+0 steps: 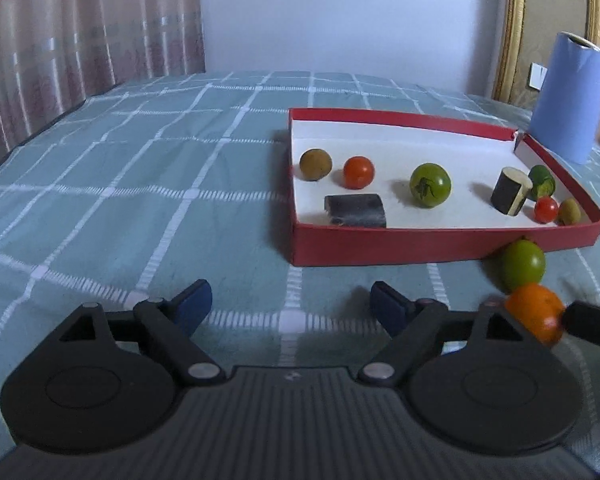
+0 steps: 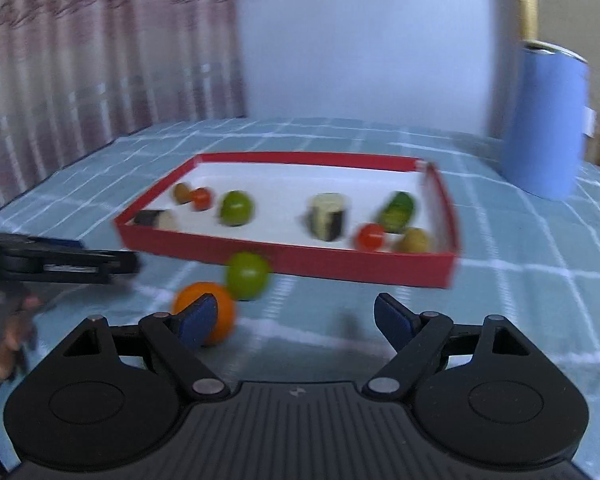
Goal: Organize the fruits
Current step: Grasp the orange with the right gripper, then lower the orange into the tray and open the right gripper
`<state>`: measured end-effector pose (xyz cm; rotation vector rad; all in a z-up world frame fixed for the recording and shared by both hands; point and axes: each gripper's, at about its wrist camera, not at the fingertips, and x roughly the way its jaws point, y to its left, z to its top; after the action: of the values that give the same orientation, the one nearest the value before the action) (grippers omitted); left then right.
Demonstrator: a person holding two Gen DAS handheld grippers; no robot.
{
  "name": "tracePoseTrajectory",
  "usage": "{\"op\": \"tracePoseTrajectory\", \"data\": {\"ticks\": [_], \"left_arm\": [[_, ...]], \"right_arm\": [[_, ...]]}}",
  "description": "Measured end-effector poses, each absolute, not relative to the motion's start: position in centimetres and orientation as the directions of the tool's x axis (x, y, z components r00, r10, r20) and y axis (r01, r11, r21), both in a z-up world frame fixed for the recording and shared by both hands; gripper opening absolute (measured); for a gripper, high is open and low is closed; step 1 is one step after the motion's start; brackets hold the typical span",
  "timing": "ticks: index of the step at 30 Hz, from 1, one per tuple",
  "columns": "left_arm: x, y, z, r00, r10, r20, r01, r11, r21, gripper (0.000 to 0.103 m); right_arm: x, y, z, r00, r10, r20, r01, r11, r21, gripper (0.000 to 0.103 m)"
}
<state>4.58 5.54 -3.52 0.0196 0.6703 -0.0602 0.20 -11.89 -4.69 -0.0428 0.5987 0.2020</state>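
Left hand-held gripper (image 1: 290, 300) was spread wide, empty, above teal checked bedspread (image 1: 140, 168). Shallow red cardboard box (image 1: 440, 242) held small fruits. Round green fruit (image 1: 523, 264) and round orange fruit (image 1: 536, 316) lay before box. Right hand-held gripper (image 2: 296, 322) gaped, gripping nothing.

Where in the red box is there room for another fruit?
The red box has bare floor along its back wall, and a gap between the big green tomato and the upright dark cylinder piece. The right corner is crowded with small fruits.
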Motion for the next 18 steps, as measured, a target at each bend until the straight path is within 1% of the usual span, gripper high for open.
{"op": "tracePoseTrajectory", "data": {"ticks": [3, 8, 9, 10, 11, 14, 17, 18], "left_arm": [[4.8, 5.2, -3.8, 0.778, -0.03, -0.628, 0.058, 0.998, 0.024, 0.094], [4.9, 5.4, -3.9, 0.775, -0.031, -0.631, 0.051, 0.999, 0.014, 0.096], [4.9, 5.3, -3.9, 0.775, -0.028, -0.631, 0.05, 0.999, 0.017, 0.096], [5.0, 5.3, -3.9, 0.775, -0.024, -0.631, 0.048, 0.999, 0.022, 0.097], [4.9, 5.2, -3.8, 0.776, -0.022, -0.631, 0.047, 0.999, 0.024, 0.097], [5.0, 5.2, -3.8, 0.774, -0.021, -0.633, 0.044, 0.999, 0.021, 0.098], [5.0, 5.2, -3.9, 0.774, -0.021, -0.633, 0.044, 0.999, 0.021, 0.098], [5.0, 5.3, -3.9, 0.774, -0.021, -0.633, 0.044, 0.999, 0.02, 0.098]], "right_arm": [[0.6, -11.0, -4.6, 0.804, 0.216, -0.554, -0.23, 0.972, 0.046, 0.083], [0.3, -9.0, -4.3, 0.797, 0.247, -0.552, -0.292, 0.957, 0.007, 0.08], [0.3, -8.7, -4.4, 0.79, 0.247, -0.561, -0.297, 0.955, 0.002, 0.074], [0.5, -8.6, -4.6, 0.783, 0.249, -0.57, -0.298, 0.954, 0.006, 0.064], [0.8, -8.5, -4.8, 0.774, 0.257, -0.579, -0.301, 0.953, 0.02, 0.06], [1.6, -8.5, -5.5, 0.746, 0.271, -0.608, -0.296, 0.953, 0.061, 0.052], [1.8, -8.7, -6.2, 0.731, 0.31, -0.608, -0.307, 0.945, 0.112, 0.042], [1.7, -8.6, -6.2, 0.735, 0.307, -0.604, -0.306, 0.946, 0.109, 0.042]]}}
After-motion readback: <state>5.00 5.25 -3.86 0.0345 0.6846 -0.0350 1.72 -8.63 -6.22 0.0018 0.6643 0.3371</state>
